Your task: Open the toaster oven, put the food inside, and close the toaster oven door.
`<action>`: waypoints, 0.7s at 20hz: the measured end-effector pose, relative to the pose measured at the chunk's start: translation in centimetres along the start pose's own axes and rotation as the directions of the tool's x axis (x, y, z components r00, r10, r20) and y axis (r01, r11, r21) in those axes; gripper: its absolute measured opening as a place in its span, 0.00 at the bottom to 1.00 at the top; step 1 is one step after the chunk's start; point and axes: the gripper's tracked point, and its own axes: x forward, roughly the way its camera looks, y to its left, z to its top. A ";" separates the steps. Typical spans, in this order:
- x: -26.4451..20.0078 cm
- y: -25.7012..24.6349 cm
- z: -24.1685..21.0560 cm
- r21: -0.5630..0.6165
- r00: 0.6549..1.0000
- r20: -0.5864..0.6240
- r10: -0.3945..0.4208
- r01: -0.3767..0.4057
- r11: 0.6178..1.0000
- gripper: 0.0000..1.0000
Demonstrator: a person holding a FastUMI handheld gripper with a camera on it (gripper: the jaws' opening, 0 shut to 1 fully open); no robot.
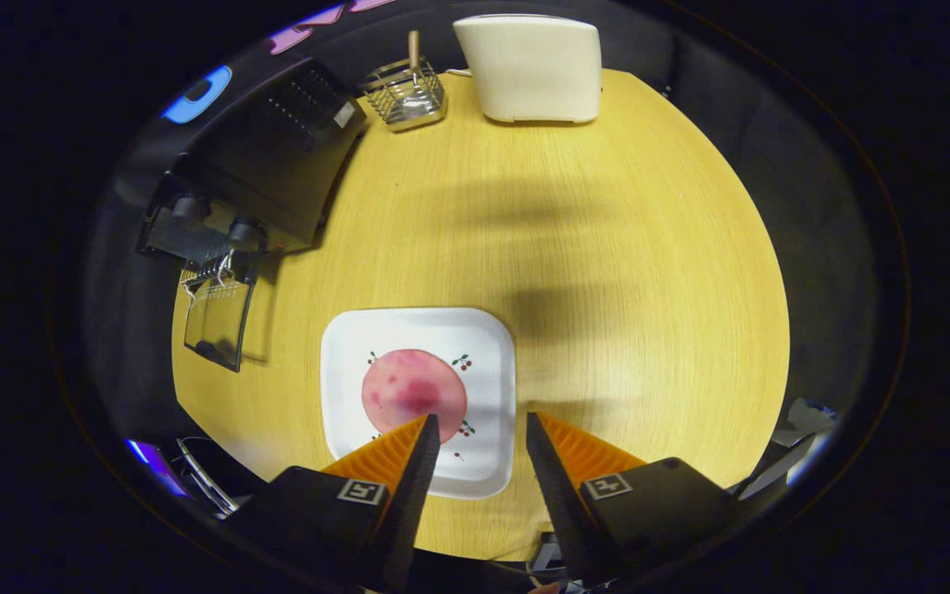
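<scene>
Fingers (483,429) spread apart, grasping nothing, hovering above white plate (417,400) on bench (607,247). Pink food slice (413,392) lying on plate, just ahead of left finger. Toaster oven (277,157) standing far left, door (215,318) hanging open. We are centring fingers over slice before descending.

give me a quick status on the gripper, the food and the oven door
Hand-held gripper open, holding nothing. Pink food slice on white plate, just ahead of one finger. Toaster oven door down, open.
</scene>
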 end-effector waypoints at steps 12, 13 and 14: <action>0.5 -1.0 -0.3 0.112 0.987 0.012 0.163 -0.163 0.980 0.05; 0.1 -0.7 -0.2 0.154 0.978 0.033 0.204 -0.207 0.966 0.05; -0.1 -0.7 0.0 0.184 0.972 0.052 0.228 -0.234 0.955 0.05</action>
